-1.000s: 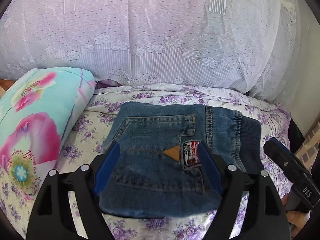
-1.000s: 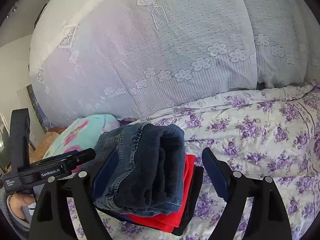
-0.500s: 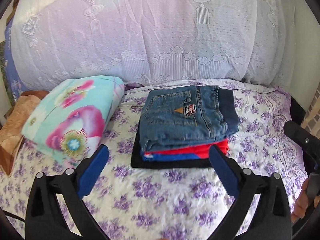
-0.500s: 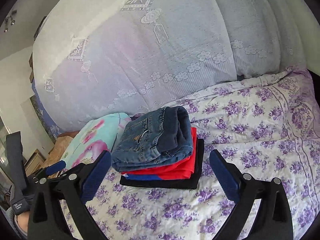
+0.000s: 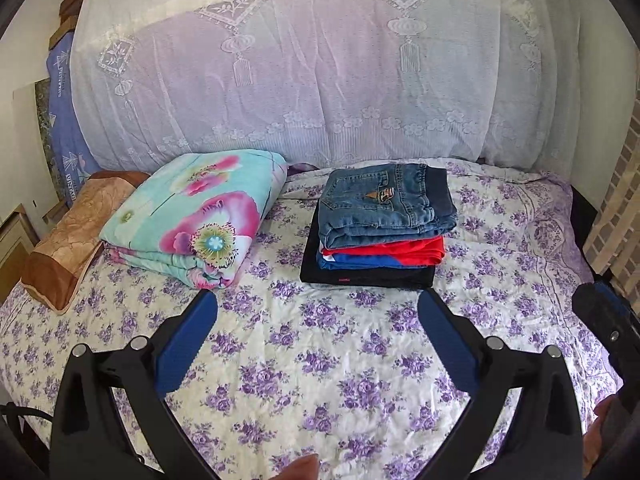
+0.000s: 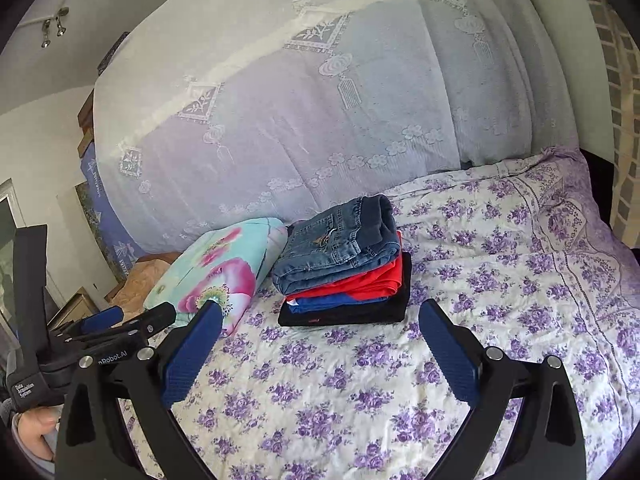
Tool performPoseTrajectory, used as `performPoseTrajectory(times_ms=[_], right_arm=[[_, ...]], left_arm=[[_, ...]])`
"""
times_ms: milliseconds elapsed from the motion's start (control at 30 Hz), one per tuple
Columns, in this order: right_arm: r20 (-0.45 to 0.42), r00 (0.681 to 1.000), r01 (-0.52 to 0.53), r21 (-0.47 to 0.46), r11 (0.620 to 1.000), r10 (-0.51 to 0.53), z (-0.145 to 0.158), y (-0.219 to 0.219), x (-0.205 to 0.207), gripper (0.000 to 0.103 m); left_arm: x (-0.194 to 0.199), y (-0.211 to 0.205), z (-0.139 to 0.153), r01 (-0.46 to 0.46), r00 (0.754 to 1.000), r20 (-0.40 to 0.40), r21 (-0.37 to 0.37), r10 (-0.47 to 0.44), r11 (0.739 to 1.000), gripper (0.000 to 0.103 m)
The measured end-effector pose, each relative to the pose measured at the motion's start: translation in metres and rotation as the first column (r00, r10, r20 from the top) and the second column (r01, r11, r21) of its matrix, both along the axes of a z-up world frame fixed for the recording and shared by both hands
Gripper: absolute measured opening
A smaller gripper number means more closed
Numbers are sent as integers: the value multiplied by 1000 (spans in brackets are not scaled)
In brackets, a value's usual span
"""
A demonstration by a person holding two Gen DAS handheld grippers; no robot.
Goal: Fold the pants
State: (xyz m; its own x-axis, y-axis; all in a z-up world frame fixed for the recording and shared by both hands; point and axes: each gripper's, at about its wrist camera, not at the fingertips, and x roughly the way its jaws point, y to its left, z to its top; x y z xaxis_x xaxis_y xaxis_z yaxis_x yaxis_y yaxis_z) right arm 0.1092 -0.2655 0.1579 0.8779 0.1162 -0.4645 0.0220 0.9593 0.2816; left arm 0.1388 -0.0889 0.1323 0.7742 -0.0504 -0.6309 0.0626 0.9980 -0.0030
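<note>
Folded blue jeans [image 5: 384, 204] lie on top of a stack of folded clothes, above a red garment [image 5: 404, 249], a blue one [image 5: 348, 261] and a black one [image 5: 368, 275]. The stack sits at the back of the bed. The jeans also show in the right wrist view [image 6: 340, 240]. My left gripper [image 5: 316, 316] is open and empty, held well back from the stack above the bedspread. My right gripper [image 6: 320, 324] is open and empty too, just in front of the stack. The left gripper's body shows at the left of the right wrist view [image 6: 100, 340].
A floral purple bedspread [image 5: 320, 360] covers the bed. A folded turquoise flowered quilt [image 5: 196, 212] lies left of the stack, with a brown pillow [image 5: 76, 232] further left. A lace-covered pile of bedding [image 5: 300, 80] rises behind. A brick-patterned wall [image 5: 616, 216] is at the right.
Both grippers have pulled back from the stack, which now looks smaller and farther away. The jeans stay lying on top of the stack.
</note>
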Motion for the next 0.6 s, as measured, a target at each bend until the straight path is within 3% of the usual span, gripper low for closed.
performPoseTrajectory(times_ms=[133, 300, 600], right_arm=[[28, 1000, 6, -52, 999, -5, 11, 12, -21, 99], [46, 999, -3, -97, 995, 8, 20, 27, -43, 99], [65, 998, -11, -143, 990, 21, 30, 43, -59, 99]], left_arm=[[-24, 1, 2, -8, 1000, -6, 24, 8, 1000, 98], [-49, 5, 7, 21, 1000, -6, 3, -21, 1000, 98], [-68, 7, 13, 29, 1000, 0, 0, -29, 1000, 98]])
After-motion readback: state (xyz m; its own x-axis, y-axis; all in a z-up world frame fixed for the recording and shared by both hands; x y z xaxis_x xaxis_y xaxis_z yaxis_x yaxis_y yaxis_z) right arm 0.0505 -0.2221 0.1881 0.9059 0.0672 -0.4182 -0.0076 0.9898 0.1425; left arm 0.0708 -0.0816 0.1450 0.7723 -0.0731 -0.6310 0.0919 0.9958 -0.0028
